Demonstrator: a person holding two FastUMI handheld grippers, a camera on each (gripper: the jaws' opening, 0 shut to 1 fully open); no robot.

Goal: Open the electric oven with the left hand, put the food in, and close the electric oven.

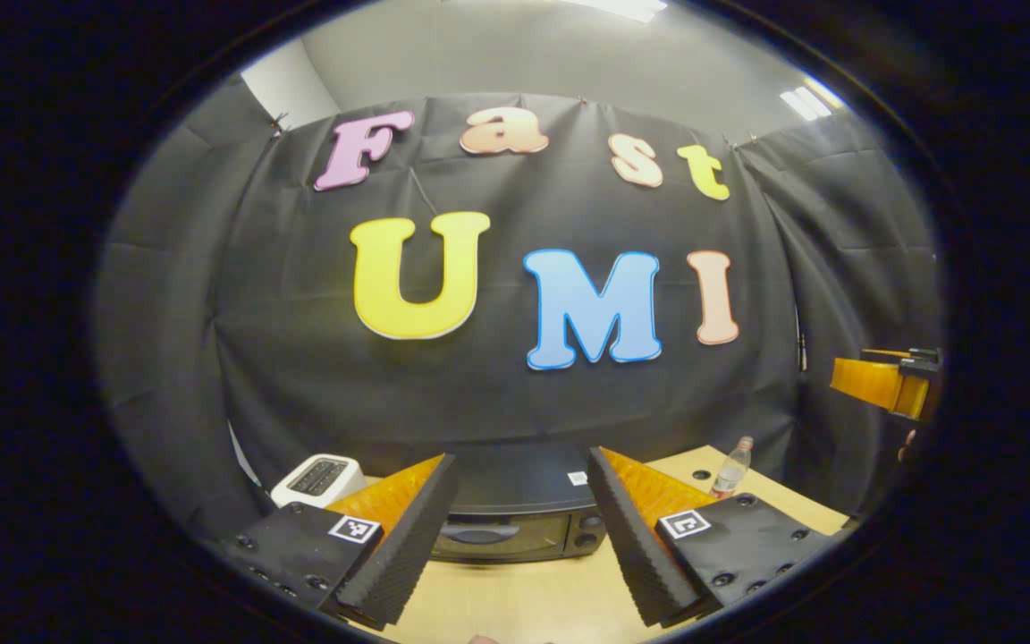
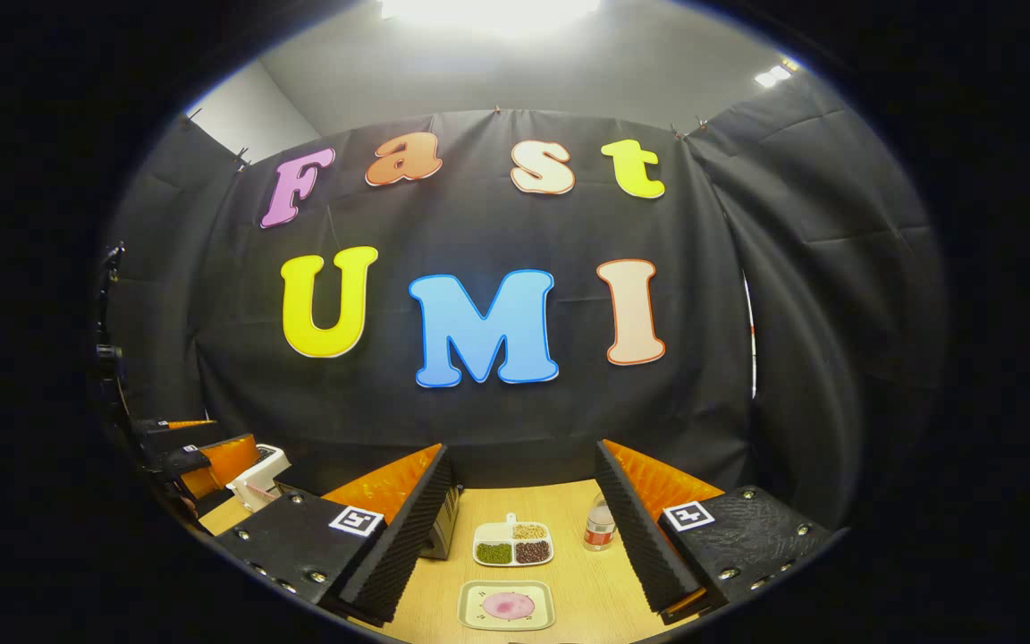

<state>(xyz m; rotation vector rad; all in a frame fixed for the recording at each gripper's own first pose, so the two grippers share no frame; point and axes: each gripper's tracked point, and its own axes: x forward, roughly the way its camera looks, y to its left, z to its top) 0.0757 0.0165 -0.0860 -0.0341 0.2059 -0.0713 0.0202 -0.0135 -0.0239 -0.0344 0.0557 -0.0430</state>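
Left gripper: jaws spread wide, nothing between them, raised above the pale wooden tabletop. Straight ahead between its fingers, the black electric oven with door shut, standing on the tabletop against the booth wall. White two-slot toaster just left of the oven; clear plastic bottle upright to its right. Right gripper: jaws likewise spread, empty, above the tabletop. Ahead of it, a square cream plate with a pink round food piece, nearest; behind it a white three-compartment dish of grains. Same bottle just right of that dish. Oven's side edge beside the left finger.
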